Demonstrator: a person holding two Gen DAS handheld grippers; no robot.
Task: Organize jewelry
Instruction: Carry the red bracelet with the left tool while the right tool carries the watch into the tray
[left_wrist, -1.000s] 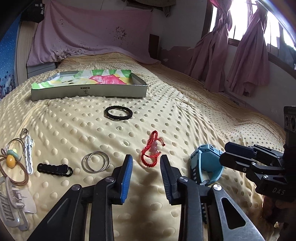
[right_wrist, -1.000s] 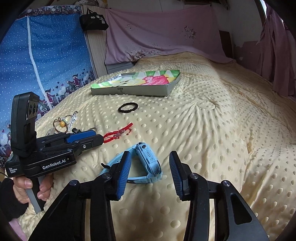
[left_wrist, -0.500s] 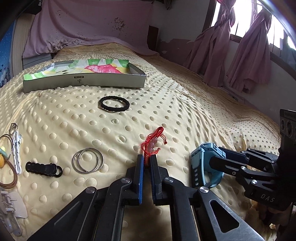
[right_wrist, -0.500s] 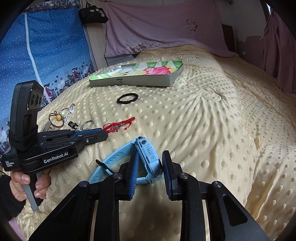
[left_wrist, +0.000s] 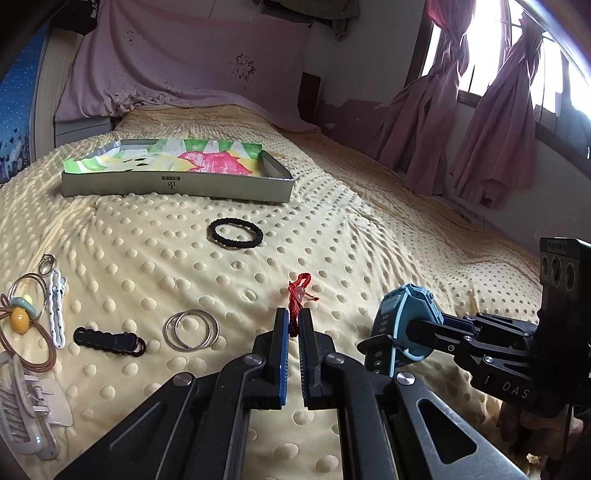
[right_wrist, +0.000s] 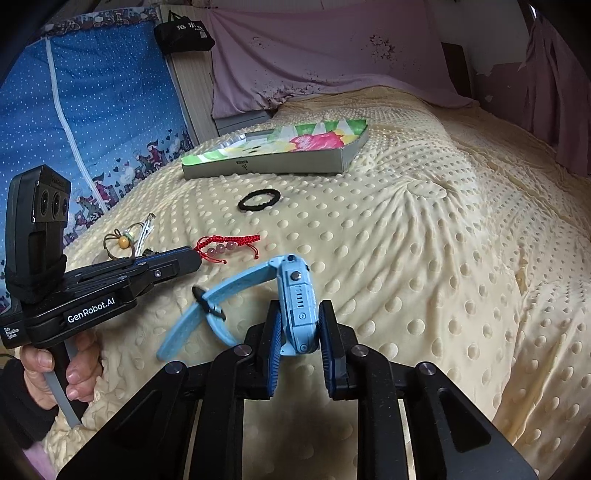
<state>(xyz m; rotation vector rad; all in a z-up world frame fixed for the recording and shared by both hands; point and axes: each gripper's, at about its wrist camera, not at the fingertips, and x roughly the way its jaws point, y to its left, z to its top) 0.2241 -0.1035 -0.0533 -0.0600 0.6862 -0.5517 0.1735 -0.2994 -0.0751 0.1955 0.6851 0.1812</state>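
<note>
My left gripper (left_wrist: 293, 321) is shut on the near end of a red cord bracelet (left_wrist: 297, 295) and holds it just above the yellow bedspread; the bracelet also shows in the right wrist view (right_wrist: 229, 245), hanging from the left gripper (right_wrist: 195, 260). My right gripper (right_wrist: 299, 325) is shut on the body of a blue watch (right_wrist: 295, 295), raised off the bed with its strap hanging left. The watch also shows in the left wrist view (left_wrist: 402, 317). A shallow box (left_wrist: 177, 184) with a colourful lining lies at the back.
A black hair tie (left_wrist: 235, 232) lies between me and the box. At the left lie two metal rings (left_wrist: 192, 330), a black clip (left_wrist: 107, 339), a white clip (left_wrist: 55, 306), a bead necklace (left_wrist: 20, 317) and a claw clip (left_wrist: 26, 413). Pink curtains (left_wrist: 480, 129) hang at the right.
Both grippers have closed: the left on the red bracelet, the right on the blue watch. Both things have been lifted off the bedspread.
</note>
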